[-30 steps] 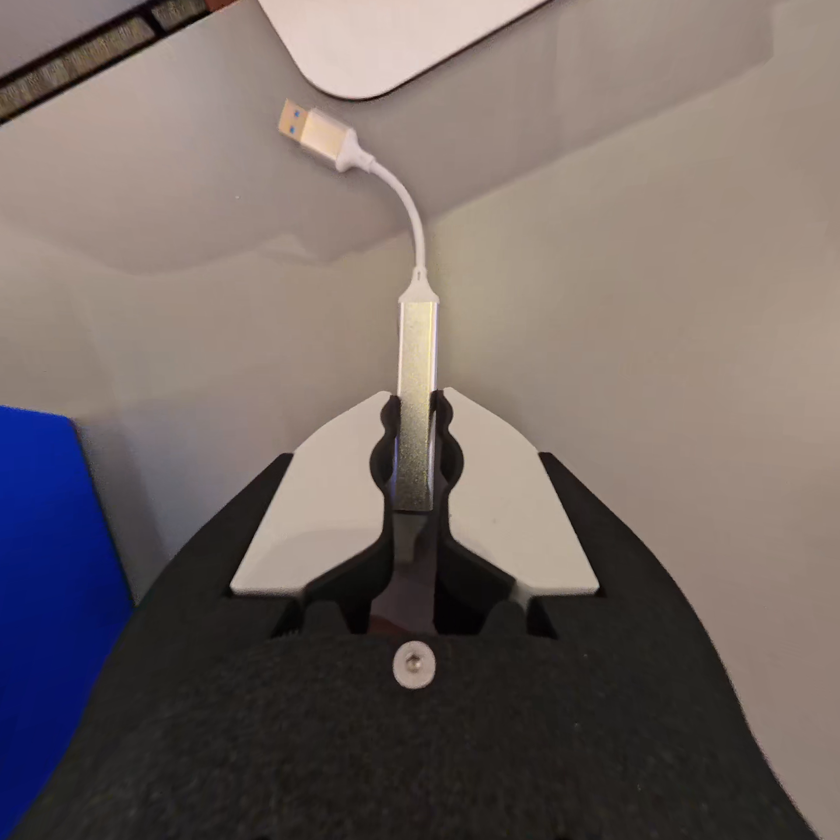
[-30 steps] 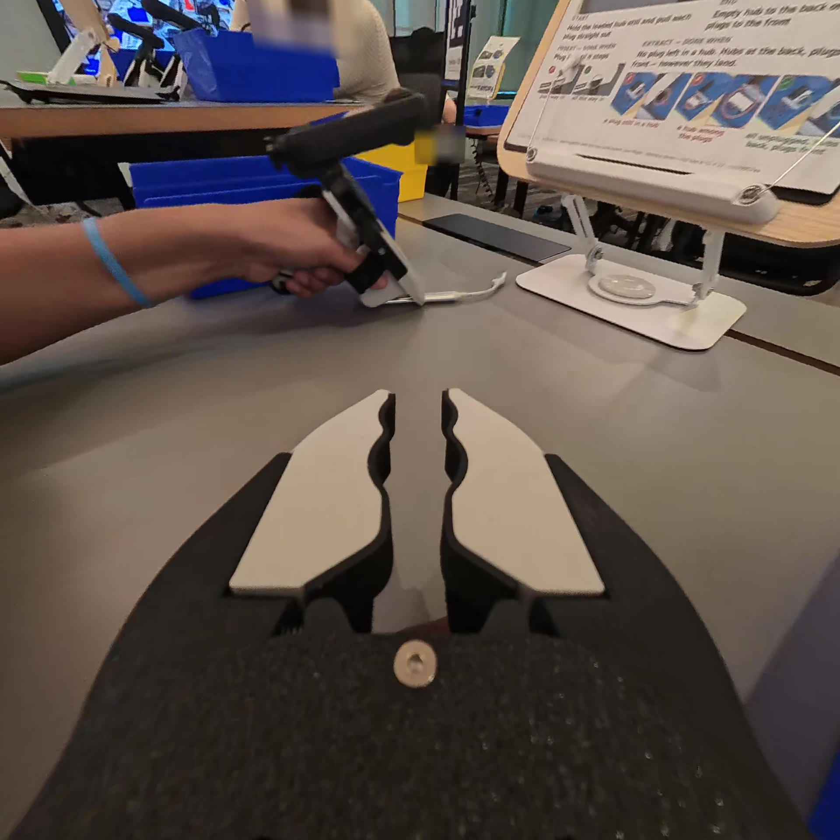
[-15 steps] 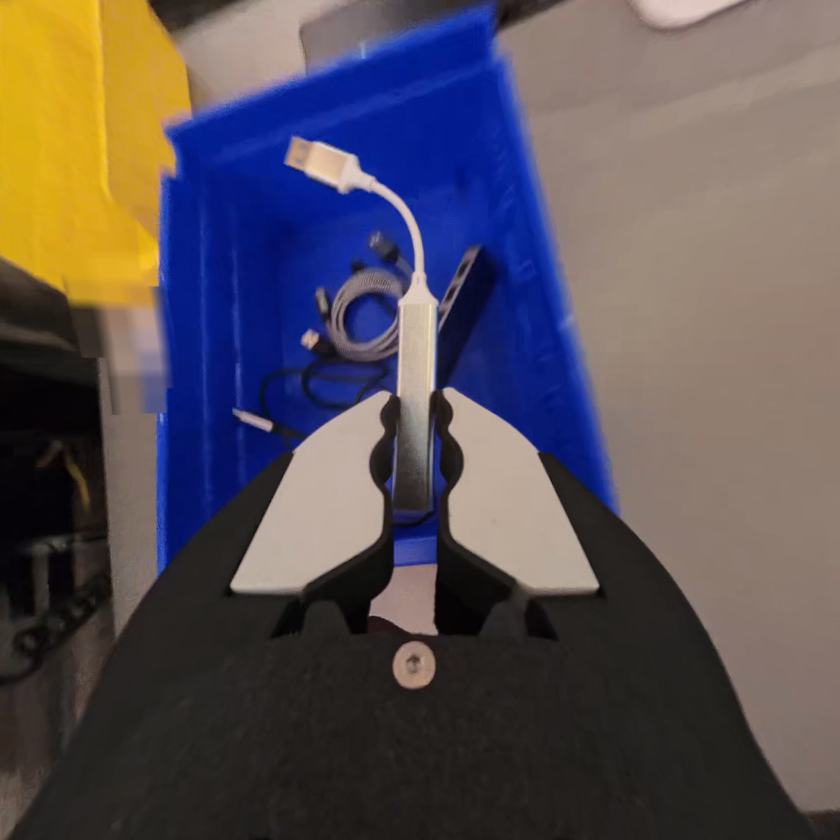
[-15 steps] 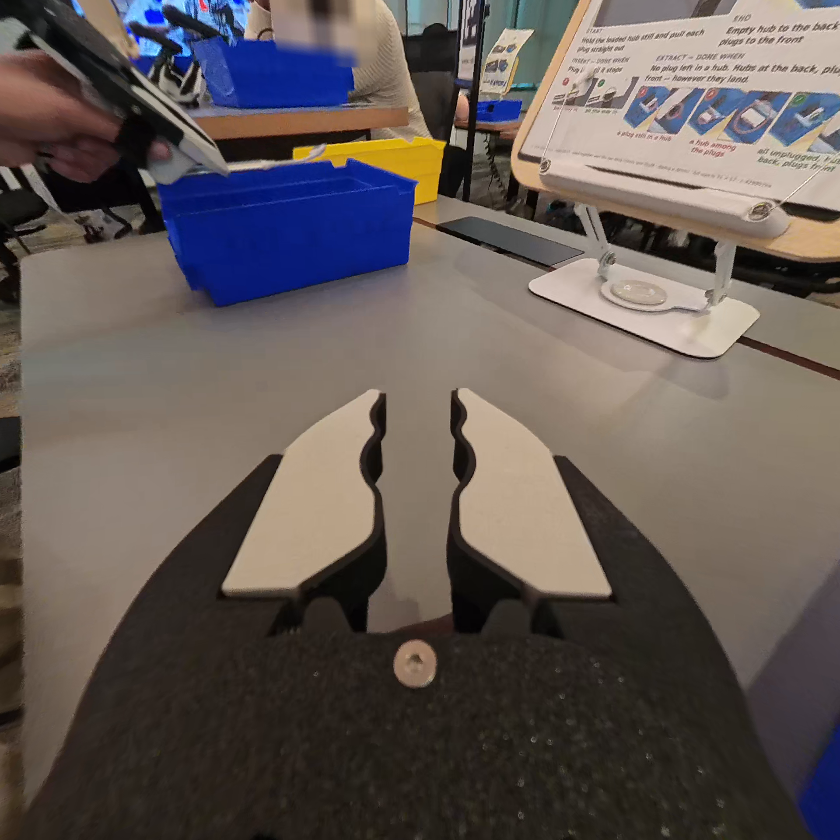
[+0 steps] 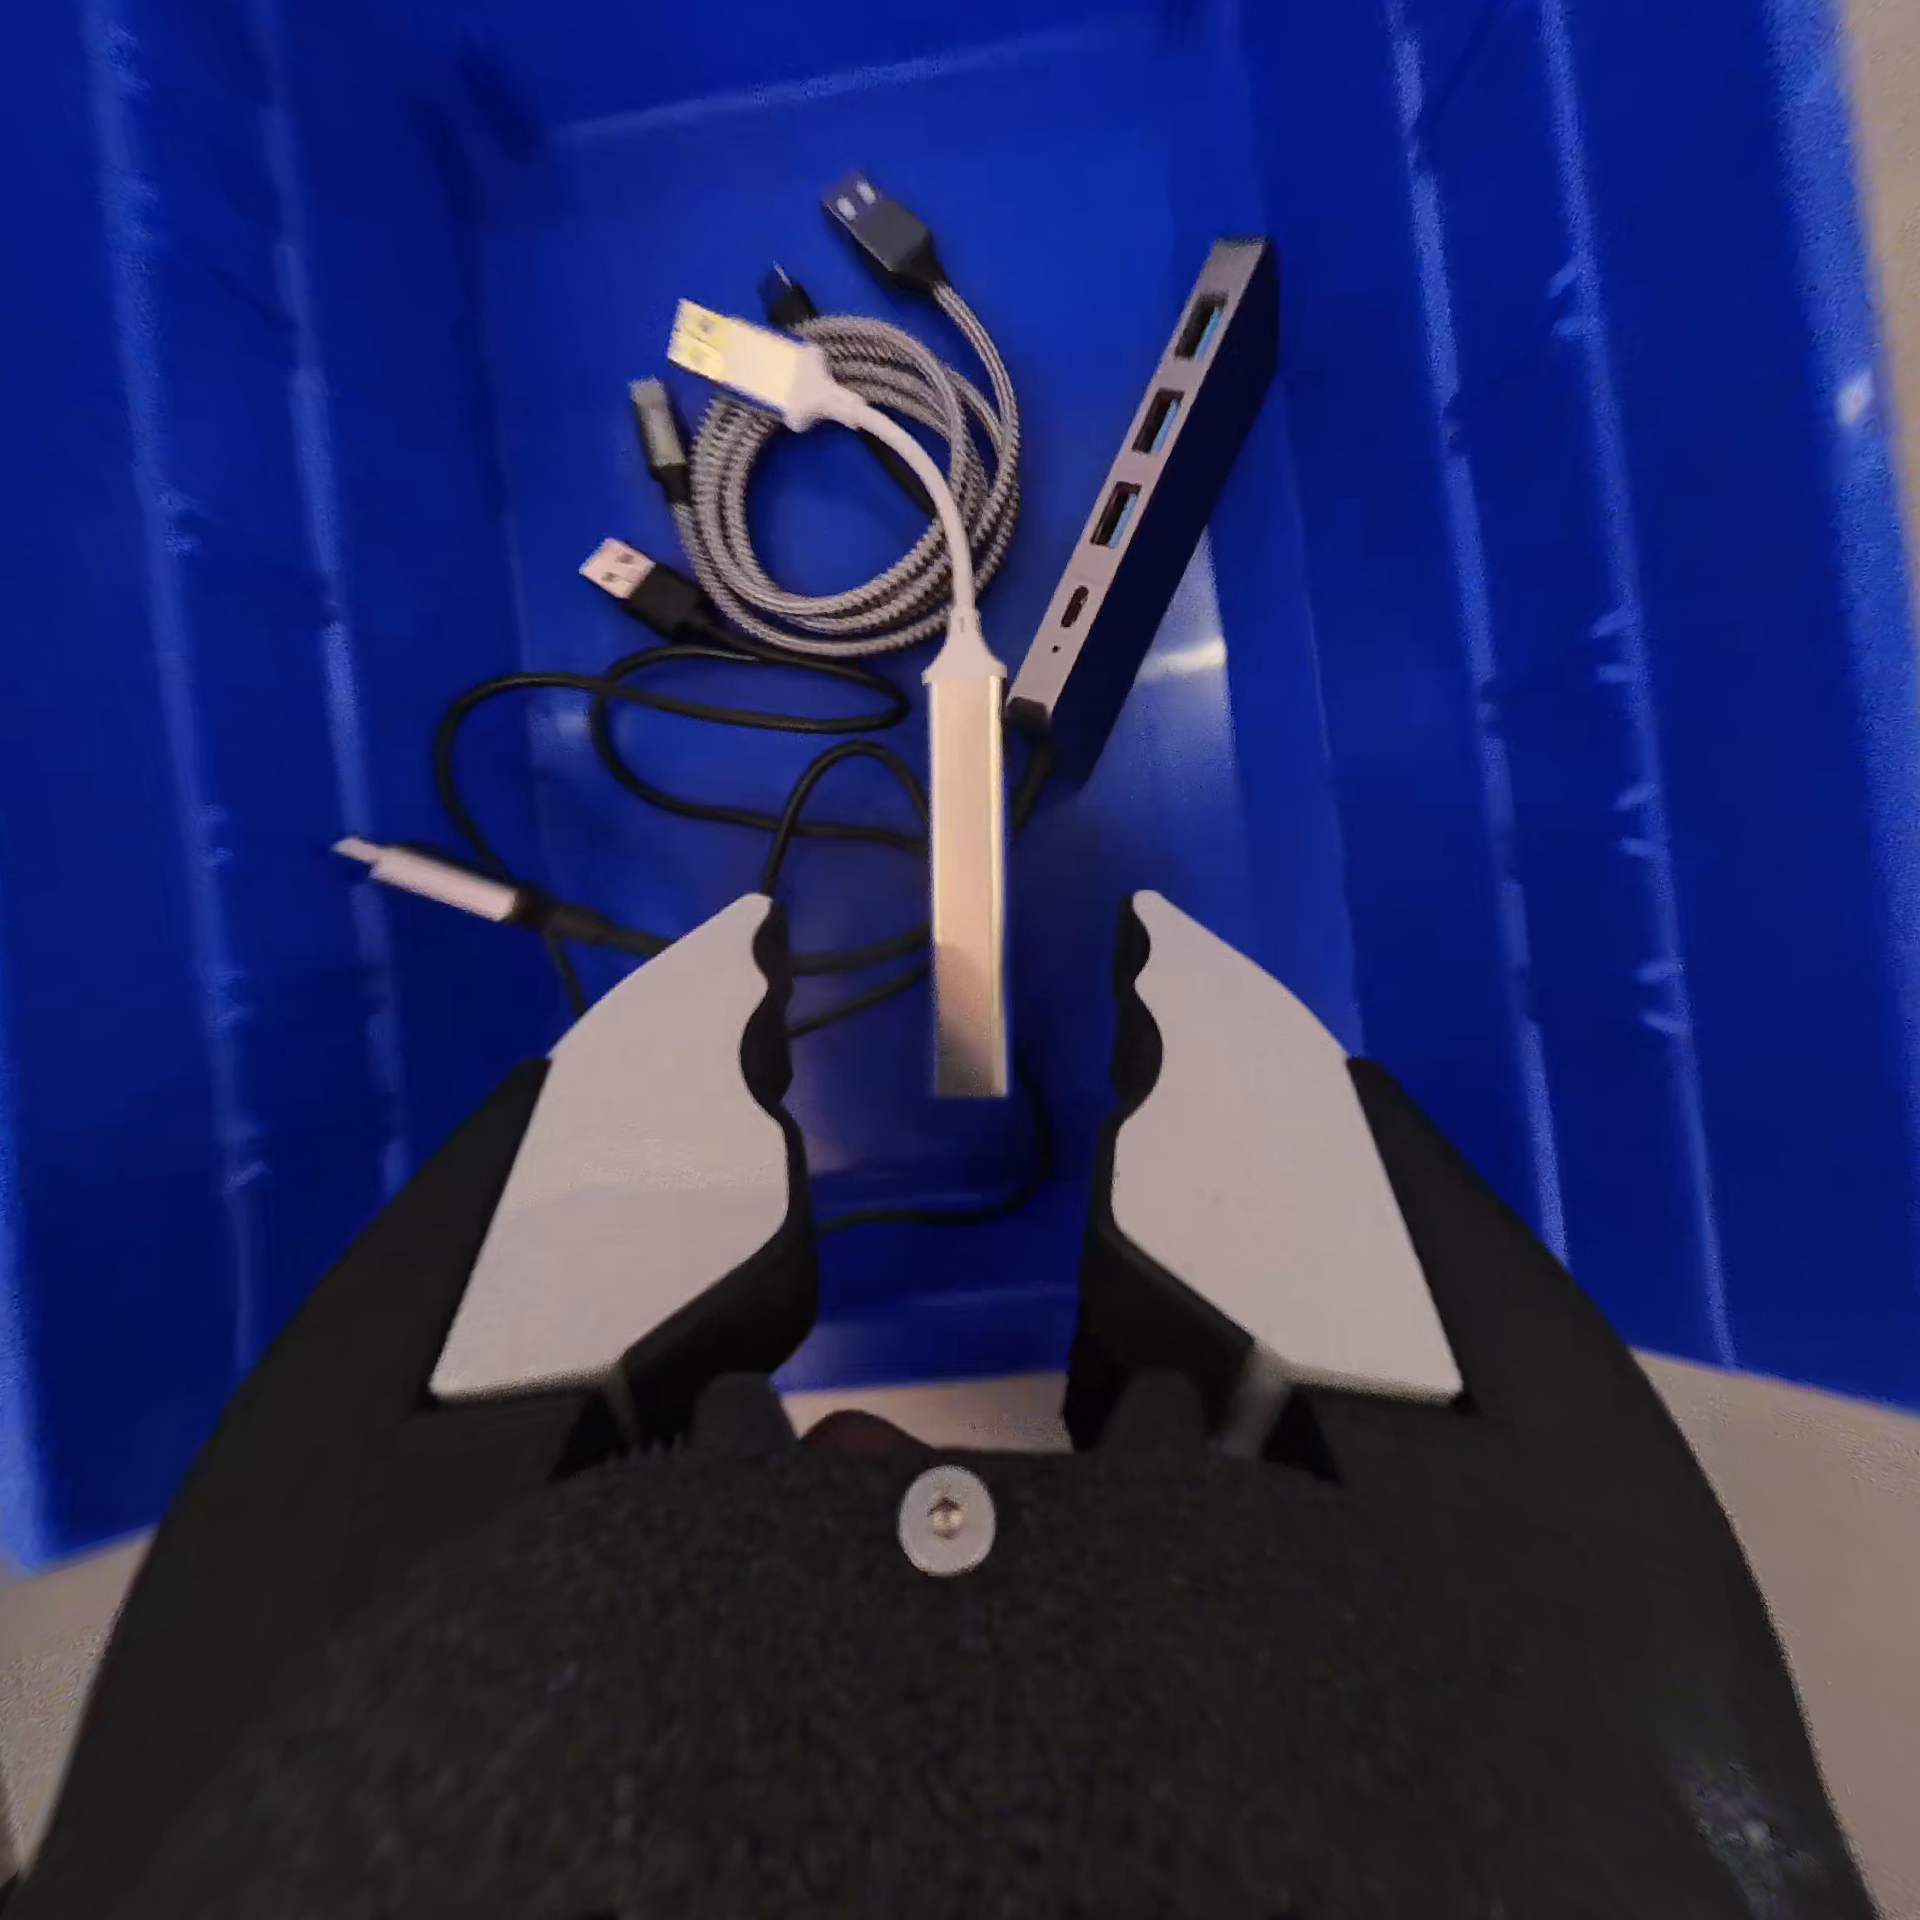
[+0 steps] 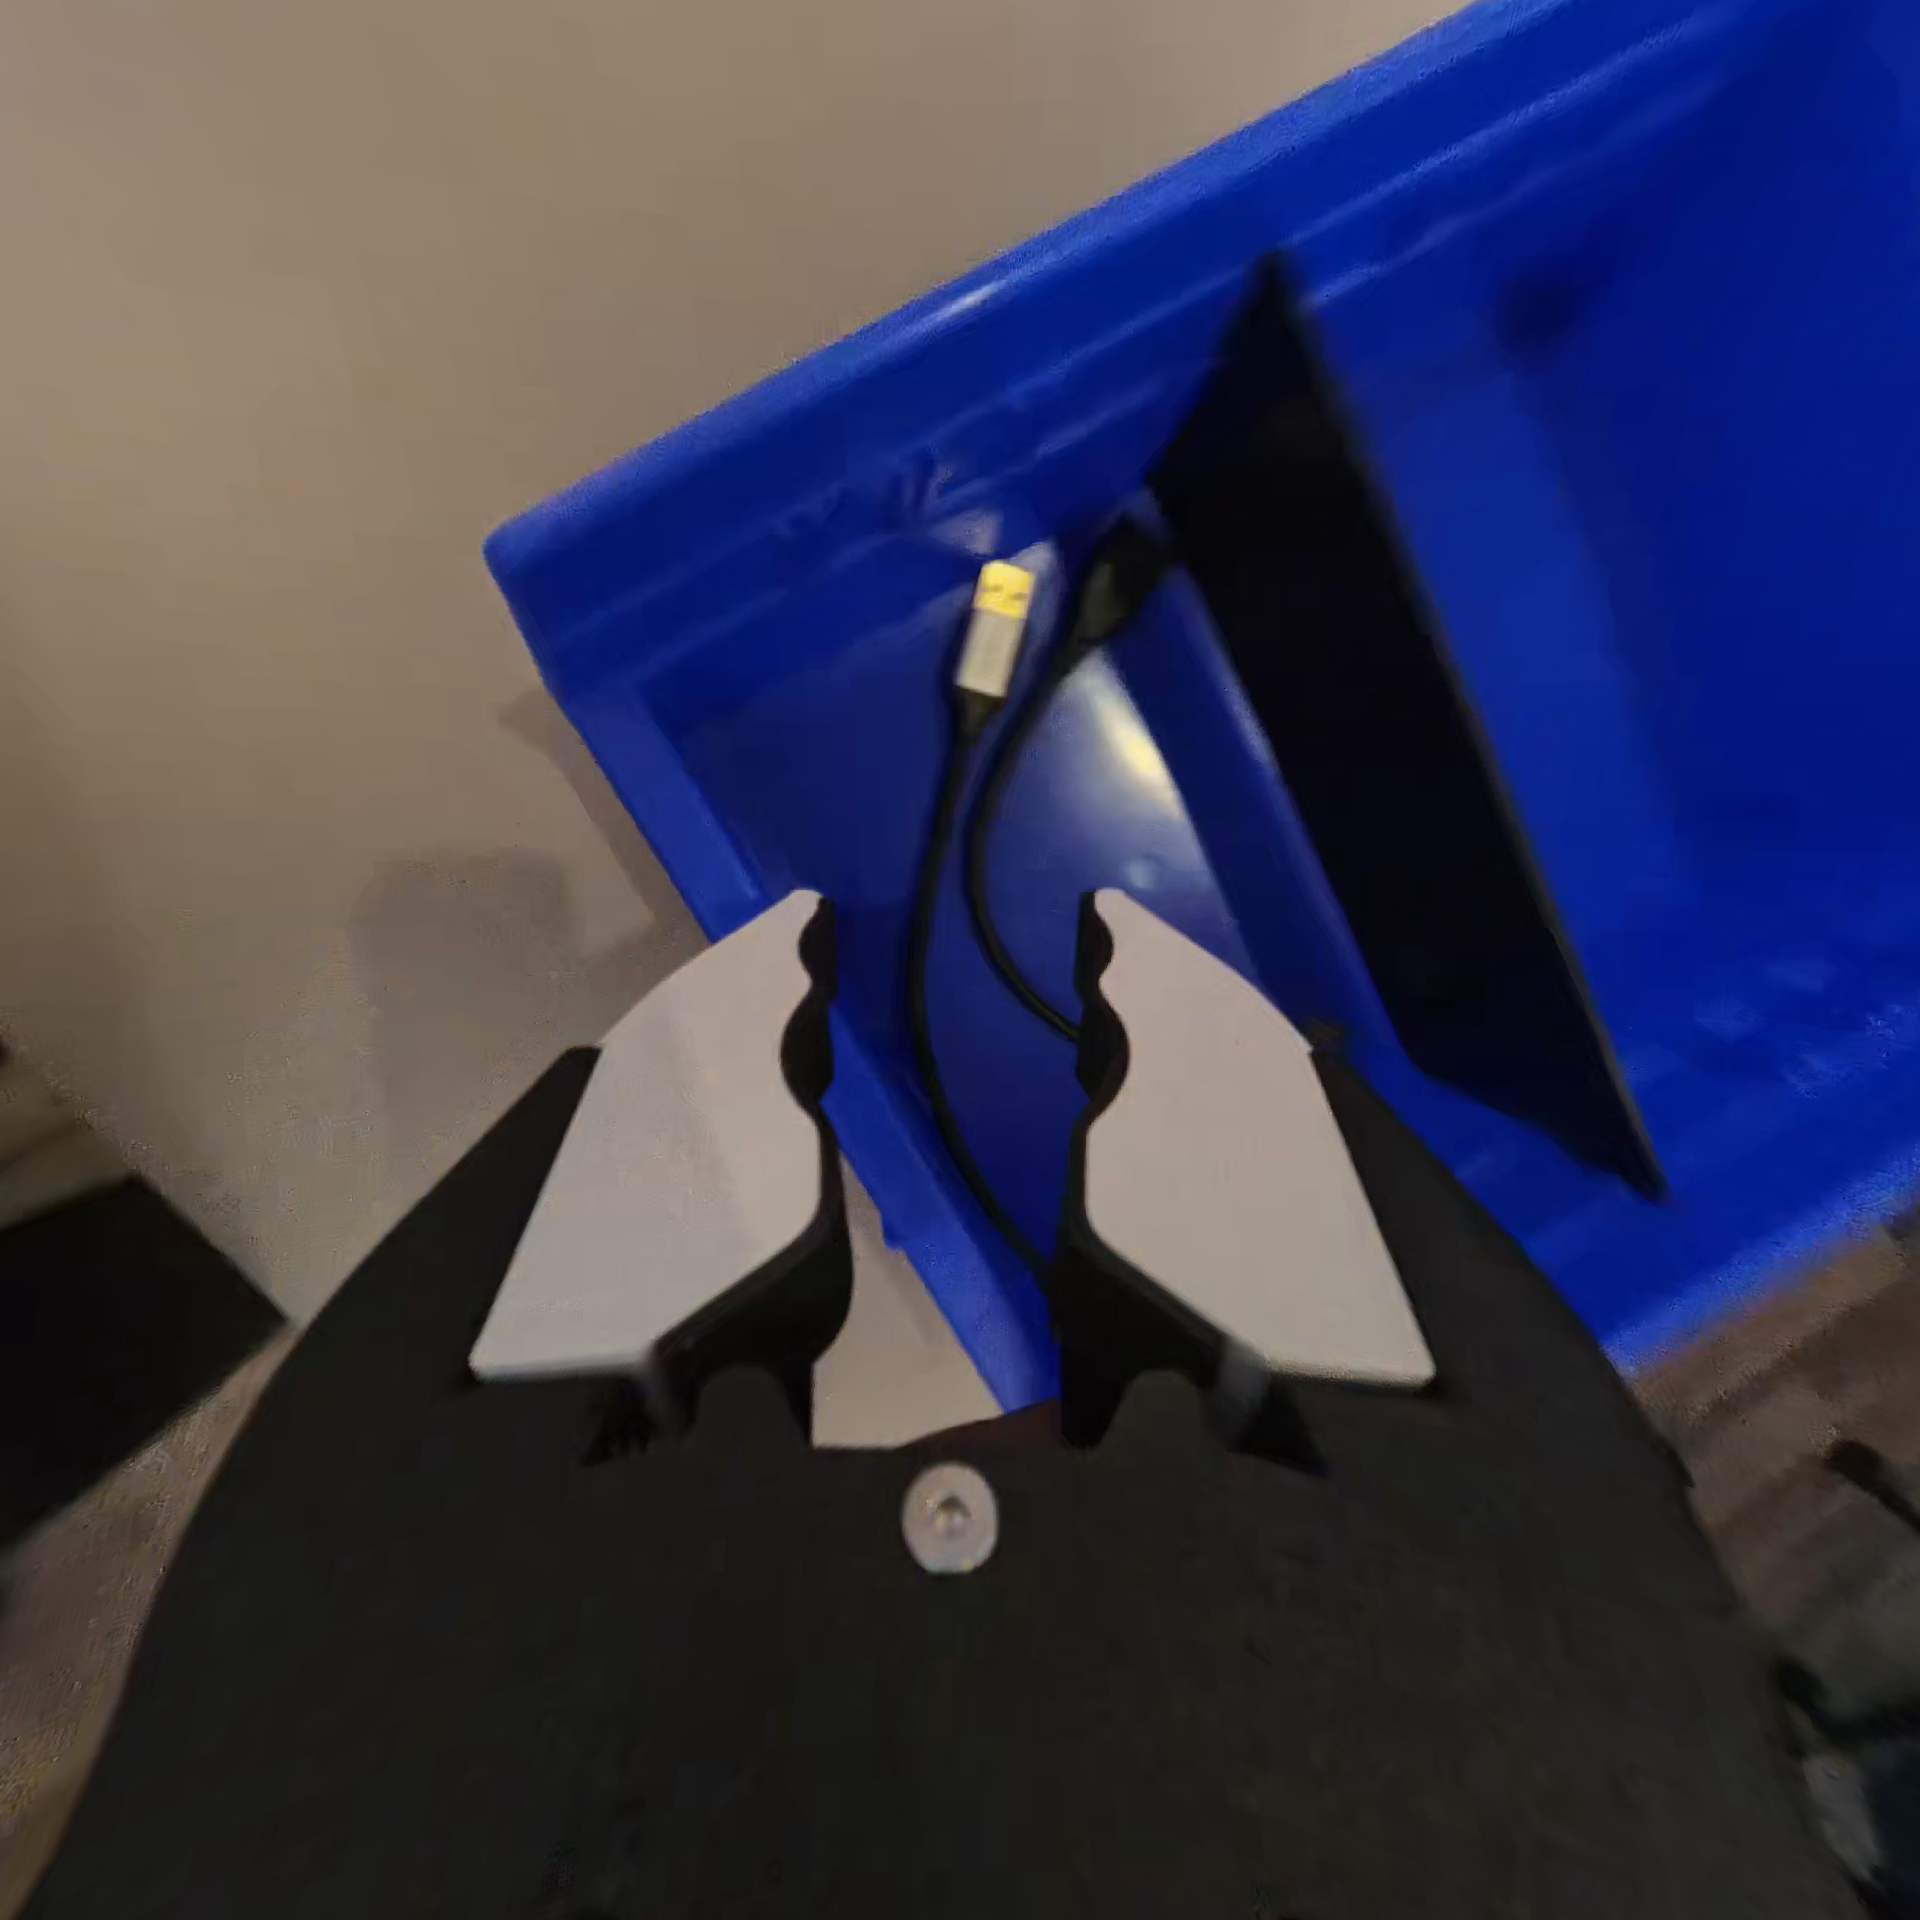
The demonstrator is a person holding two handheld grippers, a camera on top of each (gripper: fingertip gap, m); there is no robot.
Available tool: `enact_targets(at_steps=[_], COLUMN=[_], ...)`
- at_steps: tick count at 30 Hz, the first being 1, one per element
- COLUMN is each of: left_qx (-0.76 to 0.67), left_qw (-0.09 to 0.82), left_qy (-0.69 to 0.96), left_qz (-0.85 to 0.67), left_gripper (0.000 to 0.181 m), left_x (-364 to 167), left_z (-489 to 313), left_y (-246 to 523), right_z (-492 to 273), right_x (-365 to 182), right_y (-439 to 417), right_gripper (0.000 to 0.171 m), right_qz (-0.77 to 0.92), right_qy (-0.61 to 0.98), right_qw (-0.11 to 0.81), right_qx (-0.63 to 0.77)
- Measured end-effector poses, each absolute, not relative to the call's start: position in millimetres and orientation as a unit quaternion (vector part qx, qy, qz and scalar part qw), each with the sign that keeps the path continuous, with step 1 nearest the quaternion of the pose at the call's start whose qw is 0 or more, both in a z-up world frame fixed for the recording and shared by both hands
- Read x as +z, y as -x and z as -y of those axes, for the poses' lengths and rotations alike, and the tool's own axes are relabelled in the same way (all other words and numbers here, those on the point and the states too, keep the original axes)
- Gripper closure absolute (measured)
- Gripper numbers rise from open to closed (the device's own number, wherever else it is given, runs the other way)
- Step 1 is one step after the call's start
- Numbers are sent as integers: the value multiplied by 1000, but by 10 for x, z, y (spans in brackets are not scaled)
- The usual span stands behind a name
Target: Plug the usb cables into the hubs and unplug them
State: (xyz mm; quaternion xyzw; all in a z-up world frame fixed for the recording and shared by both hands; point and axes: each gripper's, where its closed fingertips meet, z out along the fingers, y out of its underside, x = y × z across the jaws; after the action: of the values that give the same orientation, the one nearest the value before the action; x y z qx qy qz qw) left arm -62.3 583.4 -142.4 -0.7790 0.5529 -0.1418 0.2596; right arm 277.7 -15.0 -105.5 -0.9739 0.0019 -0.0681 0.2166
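Note:
In the left wrist view my left gripper [image 5: 951,914] is open above a blue bin [image 5: 260,623]. A slim silver hub [image 5: 968,883] with a white lead and USB plug [image 5: 743,358] is loose between the jaws, touching neither. On the bin floor lie a dark grey hub [image 5: 1153,499], a coiled braided cable [image 5: 862,499] and a black cable [image 5: 665,748] with a silver plug [image 5: 436,883]. In the right wrist view my right gripper [image 6: 951,914] is open over another blue bin [image 6: 1558,520]. A black cable [image 6: 945,935] with a silver plug [image 6: 992,634] lies there beside a black divider [image 6: 1382,727].
The grey tabletop [image 6: 312,416] lies left of the right-hand bin. The table edge and a dark floor area [image 6: 94,1299] show at the lower left of the right wrist view. The left bin's tall walls [image 5: 1662,623] close in both sides. The tips of one gripper are about 70 centimeters away from the tips of the other.
My left gripper carried the silver hub from the table to over the blue bin, then opened and let it go. My right gripper swung from the open table to a blue bin and opened wider.

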Motion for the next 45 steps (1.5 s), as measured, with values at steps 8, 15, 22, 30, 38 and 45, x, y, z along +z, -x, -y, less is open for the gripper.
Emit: enact_targets(at_steps=[8,15,22,30,38,45], left_qx=[-193,-301,-417,-346,-303,-313], left_qw=[407,435,356,392,390,367], left_qy=[733,650,587,610,699,706], left_qz=[-510,-546,-596,-594,-518,-519], left_gripper=[127,130,130,130,130,130], left_x=[-442,-20,-142,-220,-413,-776], left_z=[-5594,-4793,-3934,-4186,-4793,-4764], left_y=[979,715,256,423,1224,1193], right_z=[52,62,52,-734,-3423,-5494], right_x=[-1760,-1863,-934,896,743,-53], right_y=[-2881,-2959,-2958,-2410,-1214,-236], right_gripper=[136,162,164,166,166,166], right_qz=[33,62,30,122,368,505], right_qy=[998,996,964,853,806,797], right_qw=[55,56,226,460,450,324], right_qx=[13,-37,-134,-215,-109,-62])
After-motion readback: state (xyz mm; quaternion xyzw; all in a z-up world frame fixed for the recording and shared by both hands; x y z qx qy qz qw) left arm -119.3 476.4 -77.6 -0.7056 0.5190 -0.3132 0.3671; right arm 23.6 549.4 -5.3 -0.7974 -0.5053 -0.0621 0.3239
